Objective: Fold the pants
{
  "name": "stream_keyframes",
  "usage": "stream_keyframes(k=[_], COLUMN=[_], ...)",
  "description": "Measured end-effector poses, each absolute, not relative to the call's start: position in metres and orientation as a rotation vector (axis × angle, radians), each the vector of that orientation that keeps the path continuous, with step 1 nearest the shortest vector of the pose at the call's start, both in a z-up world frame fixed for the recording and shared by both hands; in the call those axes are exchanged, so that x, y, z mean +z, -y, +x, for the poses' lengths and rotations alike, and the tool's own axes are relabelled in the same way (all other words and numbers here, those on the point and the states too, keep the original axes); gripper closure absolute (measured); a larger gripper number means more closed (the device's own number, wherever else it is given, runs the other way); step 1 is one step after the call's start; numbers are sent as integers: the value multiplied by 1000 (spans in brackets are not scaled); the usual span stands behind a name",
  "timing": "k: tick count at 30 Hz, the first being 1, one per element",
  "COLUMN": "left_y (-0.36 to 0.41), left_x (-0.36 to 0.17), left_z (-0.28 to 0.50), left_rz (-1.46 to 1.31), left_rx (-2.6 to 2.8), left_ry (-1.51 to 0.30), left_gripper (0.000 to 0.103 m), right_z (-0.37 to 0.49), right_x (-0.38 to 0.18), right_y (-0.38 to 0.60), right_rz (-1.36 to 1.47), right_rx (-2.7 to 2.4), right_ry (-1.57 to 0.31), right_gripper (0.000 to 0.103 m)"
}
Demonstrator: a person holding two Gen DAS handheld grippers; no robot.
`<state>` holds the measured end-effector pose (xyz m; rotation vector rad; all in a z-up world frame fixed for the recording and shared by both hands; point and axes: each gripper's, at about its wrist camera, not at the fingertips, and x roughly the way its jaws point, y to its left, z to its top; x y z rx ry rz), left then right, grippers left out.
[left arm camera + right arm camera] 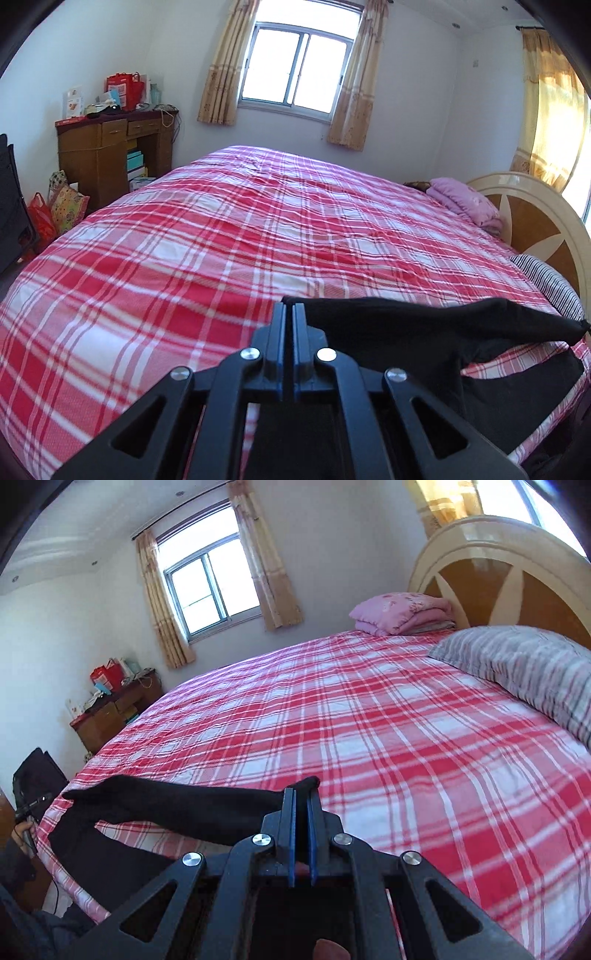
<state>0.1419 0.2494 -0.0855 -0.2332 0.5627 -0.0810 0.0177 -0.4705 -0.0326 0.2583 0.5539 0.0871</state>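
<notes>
**Black pants held up between two gripped ends over the plaid bed**

The black pants [424, 325] hang stretched above the near edge of the bed, with cloth drooping from the taut upper edge onto the sheet at about 5 o'clock in the left wrist view. In the right wrist view the same pants [177, 808] run from the centre out toward 9 o'clock, with a leg trailing down over the bed's edge at 8 o'clock.

The left gripper [289, 306] has its jaws pressed narrow on one end of the pants; the cloth leaves it toward 3 o'clock. The right gripper [301, 794] is likewise closed tight on the other end, a tuft of black cloth poking up past its tips.

Under them lies the red and white plaid sheet [221, 240], covering the whole bed. A striped pillow [517, 664] sits at 2 o'clock in the right view, by the rounded headboard [491, 554], and a folded pink blanket [399, 613] lies at 1 o'clock. A wooden desk [110, 155] stands at 10 o'clock in the left view, with a curtained window [295, 66] at 12 o'clock.
</notes>
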Motion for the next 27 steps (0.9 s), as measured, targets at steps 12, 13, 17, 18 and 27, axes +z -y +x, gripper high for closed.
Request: stream_keyframes(k=[12, 13, 17, 18, 27], left_y=[-249, -247, -231, -228, -204], left_x=[-115, -113, -105, -105, -128], left_z=[94, 96, 115, 120, 201], left_rz=[-233, -229, -203, -198, -142], left_rx=[-113, -118, -119, -129, -78], left_ry=[-621, -625, -621, -623, -809], left_gripper=[96, 87, 39, 35, 61], right_z=[-31, -32, -40, -41, -43], right_x=[-76, -76, -70, -70, -63], right_y=[462, 462, 470, 472, 452], right_rz=[173, 174, 200, 209, 164], right_rx=[60, 63, 36, 25, 14], right_ry=[-668, -666, -611, -605, -581], right_gripper=[93, 93, 74, 67, 58])
